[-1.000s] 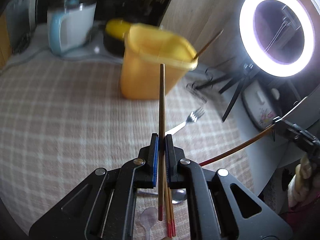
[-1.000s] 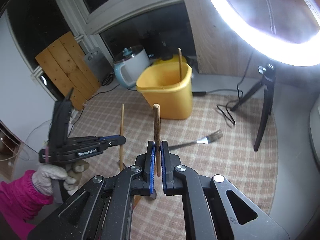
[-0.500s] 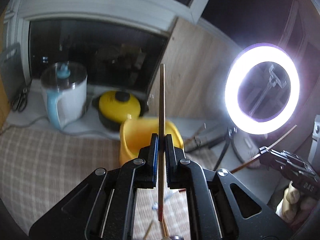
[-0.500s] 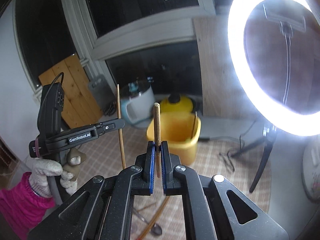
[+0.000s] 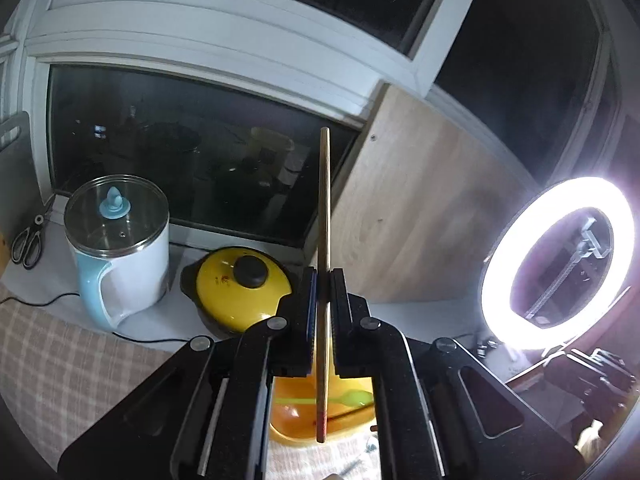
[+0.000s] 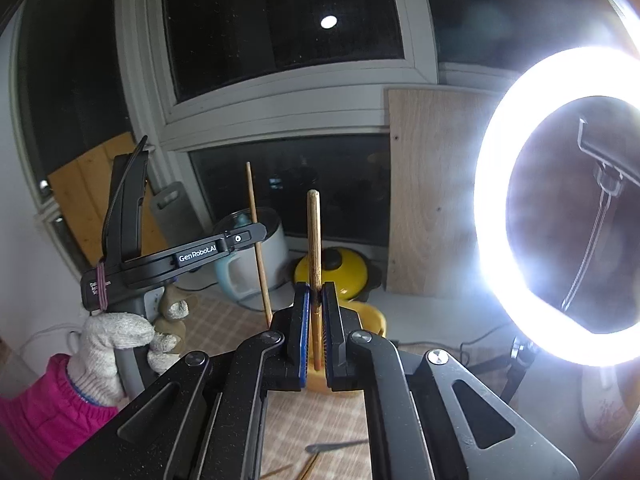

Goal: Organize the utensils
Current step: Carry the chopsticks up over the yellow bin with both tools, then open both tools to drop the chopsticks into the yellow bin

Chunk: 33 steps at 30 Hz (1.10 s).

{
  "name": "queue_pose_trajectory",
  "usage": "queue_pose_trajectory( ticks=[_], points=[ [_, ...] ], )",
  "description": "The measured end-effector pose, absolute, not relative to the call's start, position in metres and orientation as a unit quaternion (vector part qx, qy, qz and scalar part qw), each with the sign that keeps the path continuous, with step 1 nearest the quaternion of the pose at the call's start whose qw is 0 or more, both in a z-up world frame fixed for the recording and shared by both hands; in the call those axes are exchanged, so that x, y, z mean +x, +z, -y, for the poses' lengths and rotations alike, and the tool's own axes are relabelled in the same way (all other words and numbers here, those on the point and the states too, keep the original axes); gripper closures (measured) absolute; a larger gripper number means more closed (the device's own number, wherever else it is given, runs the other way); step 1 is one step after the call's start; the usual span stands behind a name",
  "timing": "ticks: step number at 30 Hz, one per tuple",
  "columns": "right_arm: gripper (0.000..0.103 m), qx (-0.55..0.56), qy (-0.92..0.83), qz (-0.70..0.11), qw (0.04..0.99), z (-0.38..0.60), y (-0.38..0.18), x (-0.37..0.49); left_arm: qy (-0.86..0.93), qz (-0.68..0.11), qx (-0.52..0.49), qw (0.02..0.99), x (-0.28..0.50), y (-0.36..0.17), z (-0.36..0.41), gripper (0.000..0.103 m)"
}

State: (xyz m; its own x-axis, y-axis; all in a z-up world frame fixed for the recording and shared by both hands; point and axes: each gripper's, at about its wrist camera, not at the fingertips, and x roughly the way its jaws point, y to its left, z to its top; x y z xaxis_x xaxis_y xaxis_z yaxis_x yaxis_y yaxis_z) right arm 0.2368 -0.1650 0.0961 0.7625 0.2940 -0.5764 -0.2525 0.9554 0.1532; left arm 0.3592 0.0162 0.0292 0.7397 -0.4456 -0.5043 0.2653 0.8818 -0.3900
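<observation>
My left gripper (image 5: 323,280) is shut on a wooden chopstick (image 5: 325,208) that stands upright, its red-marked lower end hanging over the open yellow bin (image 5: 296,412). A green spoon (image 5: 344,398) lies inside the bin. My right gripper (image 6: 316,300) is shut on a second wooden chopstick (image 6: 314,240), also upright, with the yellow bin (image 6: 374,316) just behind it. In the right wrist view the left gripper (image 6: 250,238) and its chopstick (image 6: 256,232) show at the left, held by a gloved hand (image 6: 116,332).
A white-blue kettle (image 5: 116,248), a yellow pot (image 5: 240,288) and scissors (image 5: 28,240) stand at the back by the window. A bright ring light (image 5: 560,264) on a tripod is at the right. A fork (image 6: 332,446) and more chopsticks (image 6: 308,468) lie on the checked cloth.
Both grippers tilted upward and moved toward the bin. The left chopstick's lower end now hangs over the bin's opening. Both grips stayed shut.
</observation>
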Motion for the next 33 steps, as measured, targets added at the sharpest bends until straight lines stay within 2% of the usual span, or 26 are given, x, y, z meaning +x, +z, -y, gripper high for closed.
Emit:
queue_pose_trajectory(
  ticks=[20, 31, 33],
  points=[
    [0.099, 0.052, 0.116, -0.405, 0.906, 0.155, 0.004, 0.292, -0.195, -0.354, -0.114, 0.908, 0.368, -0.043, 0.006, 0.099],
    [0.099, 0.051, 0.122, -0.423, 0.896, 0.156, -0.011, 0.296, -0.195, -0.371, -0.091, 0.903, 0.353, -0.050, 0.011, 0.099],
    [0.098, 0.050, 0.121, -0.426, 0.895, 0.159, -0.012, 0.295, -0.193, -0.373, -0.089, 0.903, 0.351, -0.049, 0.010, 0.095]
  ],
)
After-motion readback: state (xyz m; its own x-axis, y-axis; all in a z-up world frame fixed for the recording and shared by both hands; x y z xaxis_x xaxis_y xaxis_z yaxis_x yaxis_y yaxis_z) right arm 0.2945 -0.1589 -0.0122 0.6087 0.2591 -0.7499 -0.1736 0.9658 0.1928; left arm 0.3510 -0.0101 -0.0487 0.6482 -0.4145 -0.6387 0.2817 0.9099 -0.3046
